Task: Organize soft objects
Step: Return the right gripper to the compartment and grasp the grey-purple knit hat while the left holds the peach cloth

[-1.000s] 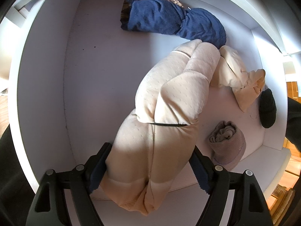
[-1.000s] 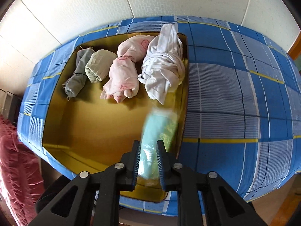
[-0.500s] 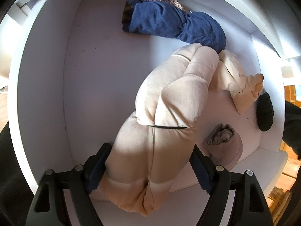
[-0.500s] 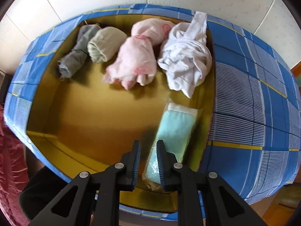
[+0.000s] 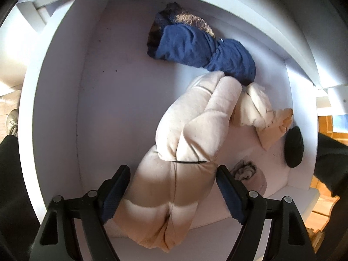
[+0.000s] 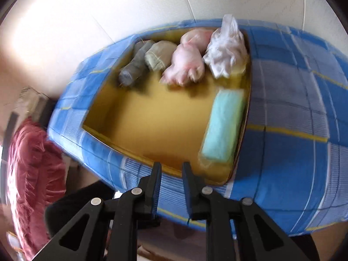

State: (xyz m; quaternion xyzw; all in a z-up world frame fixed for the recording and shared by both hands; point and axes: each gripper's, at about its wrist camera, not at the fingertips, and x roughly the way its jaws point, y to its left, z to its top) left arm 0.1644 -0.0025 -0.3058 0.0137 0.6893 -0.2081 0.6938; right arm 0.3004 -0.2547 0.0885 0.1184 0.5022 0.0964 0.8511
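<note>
My left gripper [image 5: 173,192] is shut on a large cream rolled garment [image 5: 191,143] bound by a thin black band, held over a white drawer [image 5: 56,100]. In the drawer lie a navy bundle [image 5: 202,50], a smaller cream bundle [image 5: 258,111], a black item [image 5: 293,150] and a taupe roll [image 5: 248,173]. My right gripper [image 6: 171,187] is empty, its jaws a narrow gap apart, at the near edge of a blue plaid storage box [image 6: 293,113] with a yellow lining. A mint green packet [image 6: 225,128] lies in the box by its right wall.
At the box's far end lie a grey roll [image 6: 133,69], an olive roll [image 6: 159,54], a pink bundle [image 6: 187,63] and a white bundle [image 6: 226,50]. A red fabric [image 6: 32,174] hangs at the left. A white wall stands behind the box.
My right gripper let go of the mint packet, which now lies in the box, and drew back to the box's near edge. My left gripper keeps its hold and has shifted slightly.
</note>
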